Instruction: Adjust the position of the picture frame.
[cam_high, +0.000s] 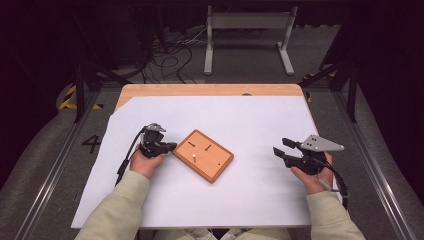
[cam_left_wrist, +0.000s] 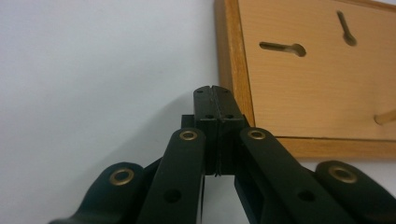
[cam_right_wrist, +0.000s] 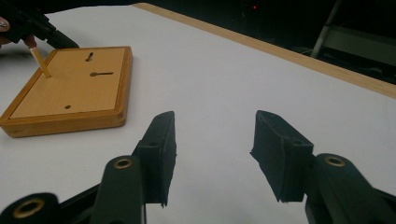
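A wooden board (cam_high: 216, 161) with two keyhole slots lies tilted at the middle of the white sheet. A small wooden peg (cam_high: 193, 158) stands upright in its near-left part. My left gripper (cam_high: 173, 146) is shut with nothing in it, its tip right at the board's left edge. In the left gripper view the closed gripper (cam_left_wrist: 215, 91) sits just beside the board's rim (cam_left_wrist: 233, 70), and the peg (cam_left_wrist: 385, 116) shows at the right. My right gripper (cam_high: 281, 146) is open and empty, well to the right of the board. The right gripper view has the gripper (cam_right_wrist: 215, 140) spread over bare sheet, the board (cam_right_wrist: 70, 93) and peg (cam_right_wrist: 39, 63) farther left.
A white sheet (cam_high: 250, 115) covers most of the wooden table (cam_high: 210, 90). Behind the table stand a metal frame (cam_high: 247, 22) and loose cables (cam_high: 170, 55) on the floor. Rails run along both sides of the table.
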